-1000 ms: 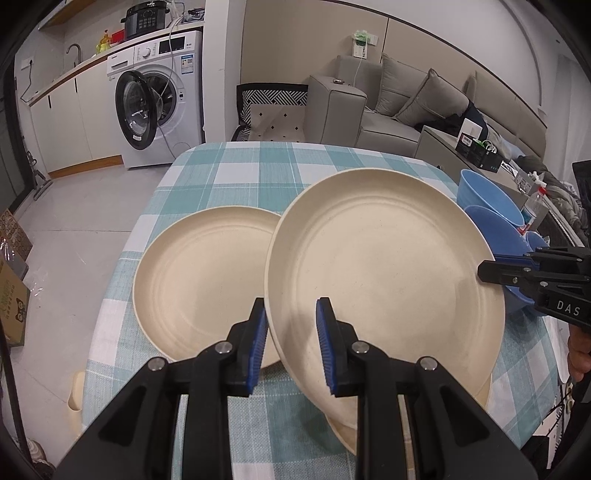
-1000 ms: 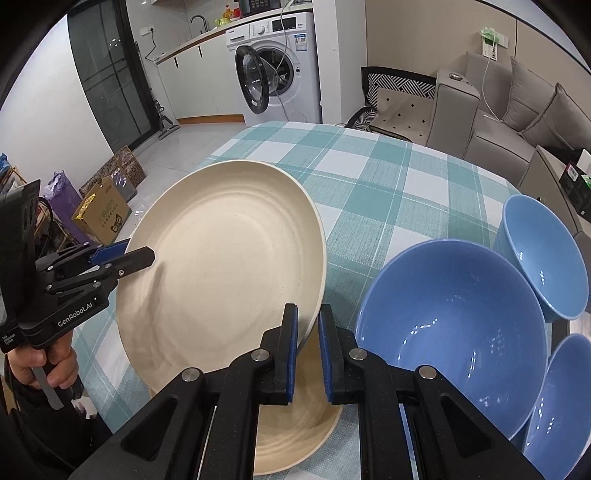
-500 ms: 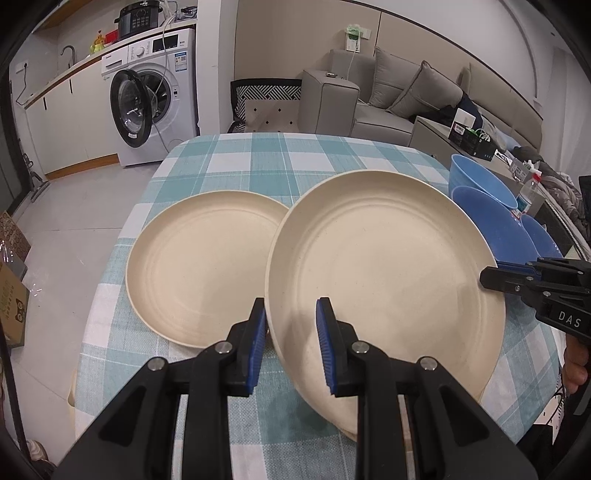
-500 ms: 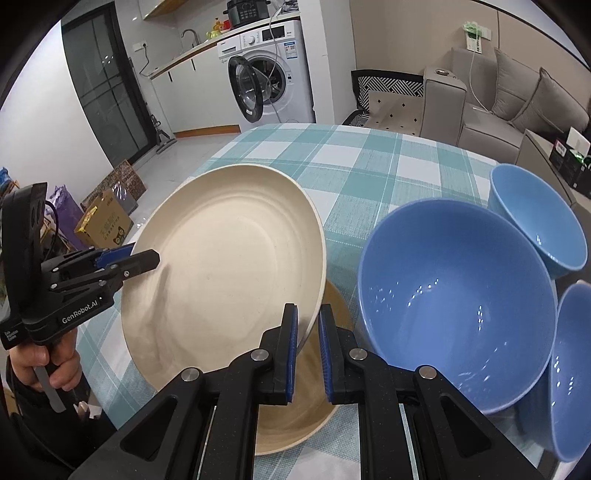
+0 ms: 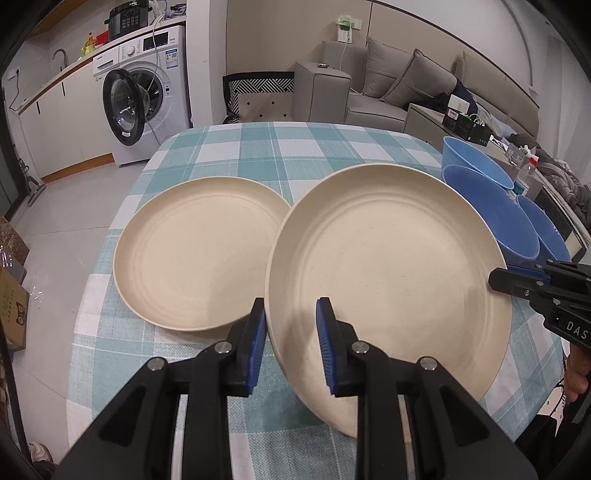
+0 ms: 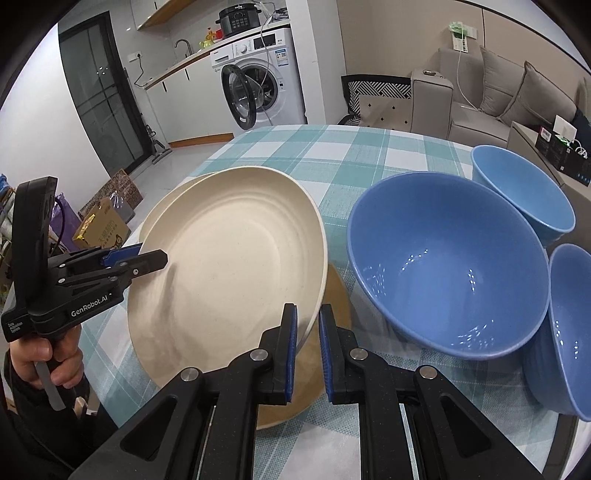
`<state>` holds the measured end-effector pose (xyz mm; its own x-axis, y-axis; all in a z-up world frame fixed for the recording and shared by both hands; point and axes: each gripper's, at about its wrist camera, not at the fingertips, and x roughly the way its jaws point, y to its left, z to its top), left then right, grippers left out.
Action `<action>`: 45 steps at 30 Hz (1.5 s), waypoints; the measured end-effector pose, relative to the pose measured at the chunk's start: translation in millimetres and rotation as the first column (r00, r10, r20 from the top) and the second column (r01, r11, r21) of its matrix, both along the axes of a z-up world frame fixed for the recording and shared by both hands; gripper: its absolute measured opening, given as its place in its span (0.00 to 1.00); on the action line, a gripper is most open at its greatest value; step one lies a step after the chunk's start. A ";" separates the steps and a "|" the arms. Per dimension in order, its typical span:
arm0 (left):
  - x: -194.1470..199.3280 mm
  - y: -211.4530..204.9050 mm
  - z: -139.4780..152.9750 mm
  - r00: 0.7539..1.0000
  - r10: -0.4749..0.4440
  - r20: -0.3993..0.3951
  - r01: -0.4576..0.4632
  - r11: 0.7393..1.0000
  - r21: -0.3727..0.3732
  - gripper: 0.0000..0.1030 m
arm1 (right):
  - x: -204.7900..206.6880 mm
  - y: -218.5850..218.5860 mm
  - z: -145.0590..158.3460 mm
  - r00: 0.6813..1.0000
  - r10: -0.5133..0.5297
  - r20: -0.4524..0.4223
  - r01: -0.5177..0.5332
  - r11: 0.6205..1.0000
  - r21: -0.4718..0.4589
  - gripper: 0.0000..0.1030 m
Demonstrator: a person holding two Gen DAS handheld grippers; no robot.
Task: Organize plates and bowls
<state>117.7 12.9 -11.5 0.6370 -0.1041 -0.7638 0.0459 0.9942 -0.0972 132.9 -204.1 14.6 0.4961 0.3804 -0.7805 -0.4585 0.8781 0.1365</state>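
Lowered and carried sideways since a second ago, the cream plate [image 5: 388, 258] hangs tilted mid-frame, left gripper [image 5: 290, 341] and right gripper [image 6: 306, 354] each pinching its rim; level it over the second plate [image 5: 195, 254] at left before releasing.

A teal-and-white checked cloth covers the tabletop [image 5: 266, 147]. Beyond it, ahead of the gripper, a white washing machine [image 5: 147, 92] stands with its door open, a black cooker [image 5: 129, 18] on the counter above. A grey sofa [image 5: 406, 81] sits ahead to the right, cardboard boxes [image 6: 103, 225] to the left.
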 end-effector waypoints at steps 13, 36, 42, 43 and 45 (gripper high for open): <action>-2.0 -11.6 -8.5 1.000 -0.016 -0.015 0.017 0.999 0.040 0.23 | -7.5 -6.8 -13.5 1.000 -0.010 -0.017 0.010 1.000 -0.009 0.12; -1.0 -32.5 -22.1 0.998 -0.044 -0.049 0.050 0.991 0.123 0.26 | -5.3 -6.8 -25.9 1.000 -0.006 -0.017 0.005 0.996 -0.088 0.15; -2.3 -32.1 -23.4 0.997 -0.048 -0.059 0.055 0.989 0.135 0.28 | -6.0 -1.2 -29.8 1.000 0.006 -0.011 -0.007 0.993 -0.119 0.16; -2.1 -32.3 -23.5 0.997 -0.049 -0.060 0.057 0.989 0.135 0.28 | -6.2 -0.9 -30.2 1.000 0.007 -0.010 -0.008 0.993 -0.122 0.16; -2.3 -32.8 -23.6 0.997 -0.053 -0.062 0.062 0.988 0.139 0.30 | -6.3 0.1 -31.5 1.000 0.009 -0.010 -0.010 0.991 -0.130 0.16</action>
<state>115.4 -19.9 -35.1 0.5871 -0.0282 -0.8091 0.1018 0.9940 0.0393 126.6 -204.0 -16.9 0.4854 0.2797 -0.8283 -0.4661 0.8844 0.0255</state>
